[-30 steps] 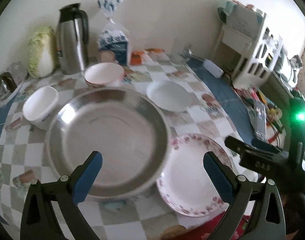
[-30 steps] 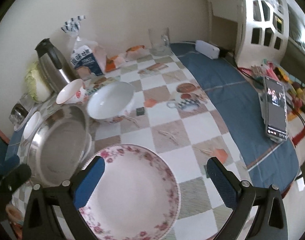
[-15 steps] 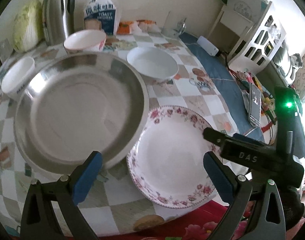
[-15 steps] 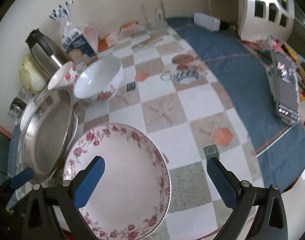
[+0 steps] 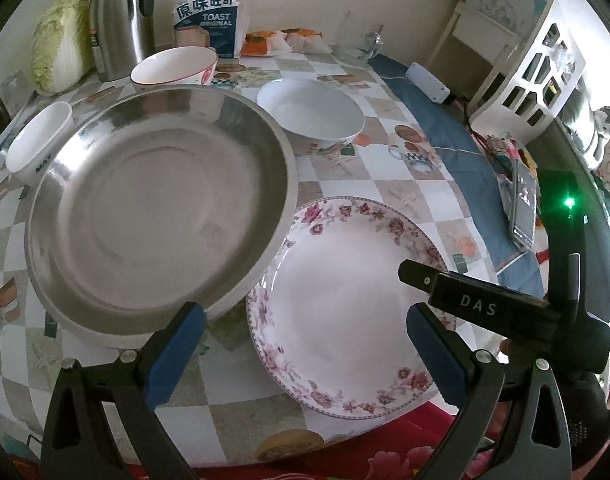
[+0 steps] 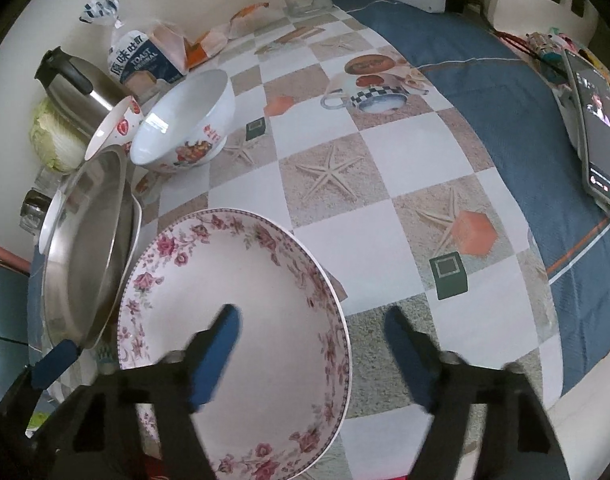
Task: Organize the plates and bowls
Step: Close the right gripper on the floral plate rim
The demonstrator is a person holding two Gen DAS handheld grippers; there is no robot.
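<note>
My right gripper (image 6: pixel 311 350) straddles the flowered plate's (image 6: pixel 241 320) rim, fingers apart (blurred); my left gripper (image 5: pixel 305 356) gapes beside the steel basin (image 5: pixel 157 216).

Desk (image 5: pixel 329 184), checked cloth: steel basin (image 5: pixel 157 208) left; floral plate (image 5: pixel 345 304) near; white bowl (image 5: pixel 311 114), red-rimmed bowl (image 5: pixel 173 66), small bowl (image 5: pixel 39 142), flask (image 5: pixel 119 12), toast bag (image 5: pixel 207 20), cabbage (image 5: pixel 59 54) far.

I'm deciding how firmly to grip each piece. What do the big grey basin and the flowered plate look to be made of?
The big grey basin looks like stainless steel with a brushed, semi-shiny finish: it shows soft grey reflections and faint concentric rings on its floor. The flowered plate looks like glazed ceramic or porcelain, smooth and glossy white with a printed pink rose border; melamine cannot be ruled out from the look alone.
</note>
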